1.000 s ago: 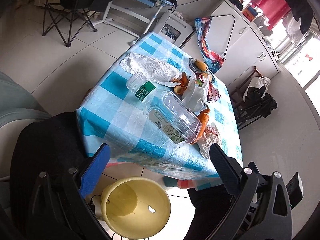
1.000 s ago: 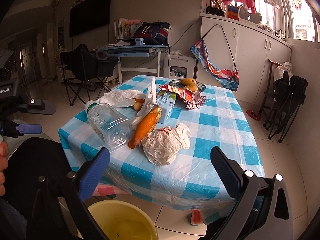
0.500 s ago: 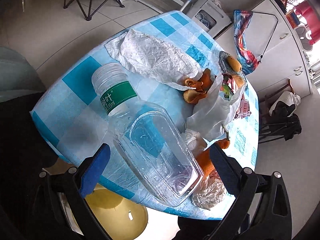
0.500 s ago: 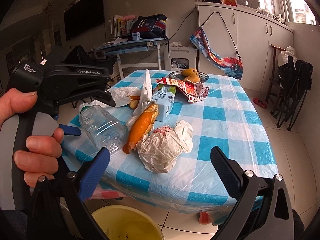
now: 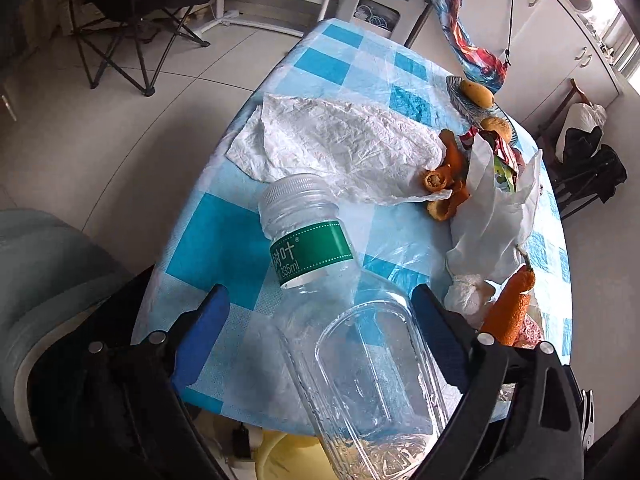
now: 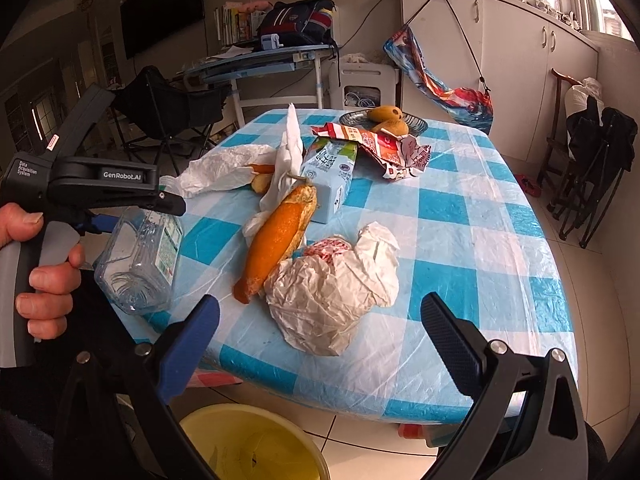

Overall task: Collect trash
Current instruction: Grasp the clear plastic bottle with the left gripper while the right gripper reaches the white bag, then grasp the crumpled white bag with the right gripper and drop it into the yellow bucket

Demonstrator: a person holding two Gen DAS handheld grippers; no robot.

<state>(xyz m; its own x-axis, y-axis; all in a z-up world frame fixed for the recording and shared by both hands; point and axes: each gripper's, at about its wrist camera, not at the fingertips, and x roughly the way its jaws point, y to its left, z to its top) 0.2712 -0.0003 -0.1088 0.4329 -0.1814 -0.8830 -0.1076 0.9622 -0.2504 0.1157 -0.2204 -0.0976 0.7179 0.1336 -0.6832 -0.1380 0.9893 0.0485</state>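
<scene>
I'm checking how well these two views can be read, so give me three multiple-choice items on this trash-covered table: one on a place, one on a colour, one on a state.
1. Where does the yellow bin stand?
A. On the floor at the table's near edge
B. On the table beside the fruit plate
C. On the folding chair

2. What colour is the band on the clear plastic bottle?
A. Red
B. Green
C. Yellow

3. How does the left tool stand to the bottle?
A. Shut flat with nothing inside
B. Clamped on the bottle's cap
C. Open, its fingers either side of the bottle's body

Answers:
1. A, it shows below the checked tablecloth in the right wrist view.
2. B, a green band sits under the cap.
3. C, gaps show between both fingers and the bottle, though the jaws have just been closing a little.
</scene>
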